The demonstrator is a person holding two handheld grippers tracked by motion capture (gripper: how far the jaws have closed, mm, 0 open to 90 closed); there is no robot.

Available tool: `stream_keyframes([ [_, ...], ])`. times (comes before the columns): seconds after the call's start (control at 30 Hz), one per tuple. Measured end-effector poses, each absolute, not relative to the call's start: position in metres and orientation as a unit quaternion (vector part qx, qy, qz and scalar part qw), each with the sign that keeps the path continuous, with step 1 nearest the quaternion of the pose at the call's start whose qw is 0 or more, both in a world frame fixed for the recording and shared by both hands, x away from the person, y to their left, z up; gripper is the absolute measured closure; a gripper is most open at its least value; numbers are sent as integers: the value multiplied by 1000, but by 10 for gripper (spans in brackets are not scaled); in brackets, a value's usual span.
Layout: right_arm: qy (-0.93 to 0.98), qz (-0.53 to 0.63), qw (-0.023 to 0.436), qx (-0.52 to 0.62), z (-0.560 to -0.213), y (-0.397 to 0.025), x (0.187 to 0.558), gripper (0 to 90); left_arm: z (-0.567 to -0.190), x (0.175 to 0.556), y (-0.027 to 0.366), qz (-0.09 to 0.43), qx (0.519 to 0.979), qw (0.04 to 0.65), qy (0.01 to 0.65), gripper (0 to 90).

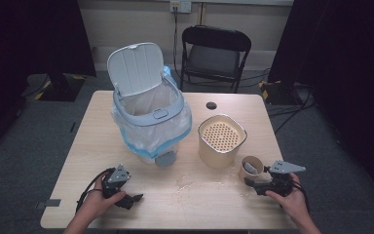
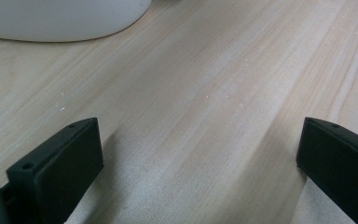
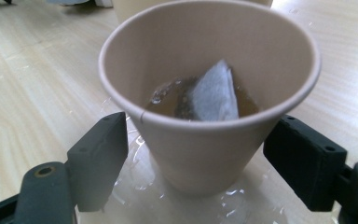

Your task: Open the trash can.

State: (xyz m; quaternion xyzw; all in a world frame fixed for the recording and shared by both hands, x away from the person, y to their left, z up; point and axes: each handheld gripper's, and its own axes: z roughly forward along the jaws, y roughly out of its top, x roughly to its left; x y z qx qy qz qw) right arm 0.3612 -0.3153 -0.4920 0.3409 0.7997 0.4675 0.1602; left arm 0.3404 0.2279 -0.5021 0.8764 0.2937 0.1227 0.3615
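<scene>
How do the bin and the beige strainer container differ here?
The bin is taller, lined with a clear plastic bag, its white lid flipped open; the beige strainer container is shorter, unlined, topped by a perforated insert. The bin is white and pale blue, the container all beige. Both stand upright on the table.

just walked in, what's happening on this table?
A person holds a gripper in each hand. The right gripper brackets a paper cup holding liquid and a tea bag, fingers open, standing in a small puddle. The left gripper rests open over bare table. A lined bin, lid up, and a strainer container stand behind.
</scene>
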Motion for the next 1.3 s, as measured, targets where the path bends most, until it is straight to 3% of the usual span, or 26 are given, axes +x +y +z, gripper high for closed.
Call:
stream_keyframes([
  [0.83, 789, 484, 168, 340, -494, -305, 370, 194, -502, 340, 228, 123, 876, 361, 294, 0],
  [1.03, 781, 497, 161, 342, -494, -308, 372, 257, -502, 340, 228, 125, 876, 361, 293, 0],
  [1.3, 780, 500, 162, 340, -494, -308, 372, 271, -503, 341, 228, 124, 876, 364, 292, 0],
])
